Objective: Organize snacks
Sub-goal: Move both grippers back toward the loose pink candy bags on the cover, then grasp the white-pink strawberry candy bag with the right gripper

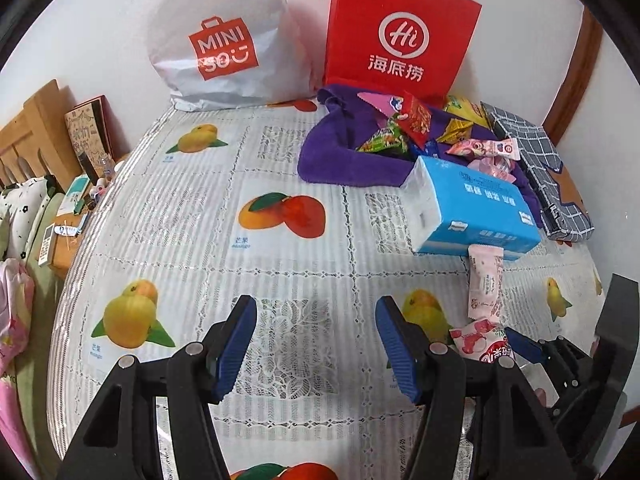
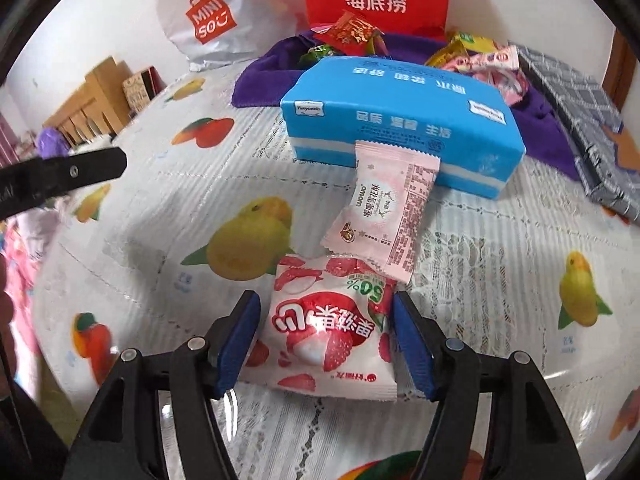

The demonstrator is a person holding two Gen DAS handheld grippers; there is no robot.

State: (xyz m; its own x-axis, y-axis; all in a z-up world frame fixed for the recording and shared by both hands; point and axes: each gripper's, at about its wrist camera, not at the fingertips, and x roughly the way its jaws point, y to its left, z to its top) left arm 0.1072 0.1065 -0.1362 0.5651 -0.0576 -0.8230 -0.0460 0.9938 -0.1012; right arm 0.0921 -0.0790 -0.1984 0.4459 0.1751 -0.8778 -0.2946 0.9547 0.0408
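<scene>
I am straddling a red-and-white lychee-print snack pouch (image 2: 326,328) with my right gripper (image 2: 326,344), jaws apart and not yet pressing, lining up a pick. A pink wrapper (image 2: 384,216) at twelve o'clock of it is leaning on a blue tissue pack (image 2: 400,120). My left gripper (image 1: 316,344) is hovering unclenched, holding nothing, over the fruit-print lace tablecloth (image 1: 200,216). More snacks are lying on a purple towel (image 1: 332,152) beneath a red paper bag (image 1: 400,28) against the white wall.
</scene>
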